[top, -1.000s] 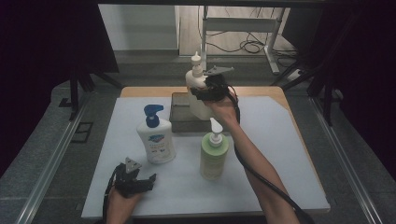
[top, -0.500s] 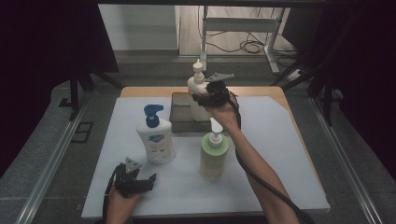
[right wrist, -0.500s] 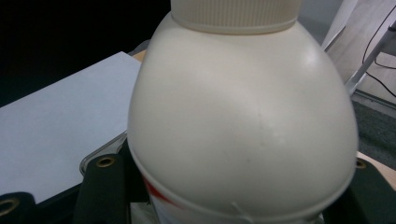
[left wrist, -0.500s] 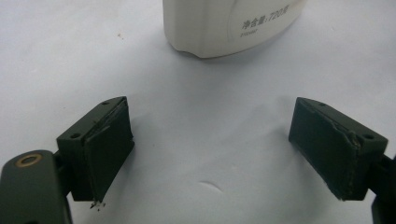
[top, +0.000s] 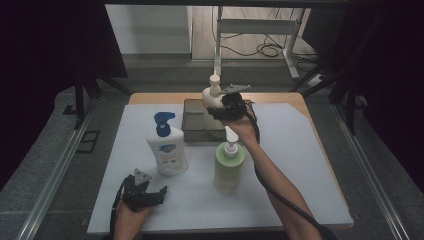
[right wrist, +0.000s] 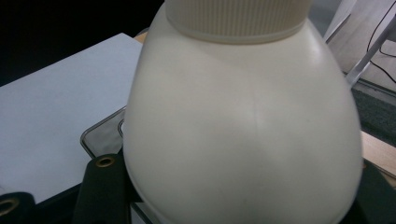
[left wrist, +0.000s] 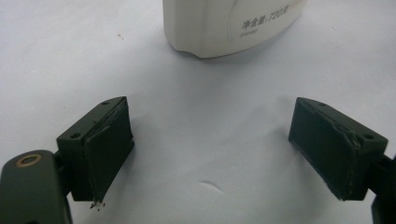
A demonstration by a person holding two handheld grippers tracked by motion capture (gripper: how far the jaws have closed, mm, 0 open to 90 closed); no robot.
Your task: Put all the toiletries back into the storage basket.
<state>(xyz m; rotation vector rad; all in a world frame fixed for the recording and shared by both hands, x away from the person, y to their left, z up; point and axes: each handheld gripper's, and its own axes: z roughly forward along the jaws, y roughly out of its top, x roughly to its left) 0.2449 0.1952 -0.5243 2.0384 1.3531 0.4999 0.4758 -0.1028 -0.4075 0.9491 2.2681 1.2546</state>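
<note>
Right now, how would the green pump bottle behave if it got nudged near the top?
The green pump bottle stands tall on a narrow base, so a nudge near its pump would probably tip it. The smooth white mat suggests a low push would slide it instead. Its rigid-looking plastic likely won't flex much.

Two pump bottles (top: 167,152) (top: 229,166) stand side by side on the desk (top: 310,165); the tray (top: 196,121) sits behind them, a third bottle (top: 214,99) over it.

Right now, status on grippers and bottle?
Right gripper shut on cream bottle, over grey tray. Left gripper open, idle. Nothing blocking.
</note>
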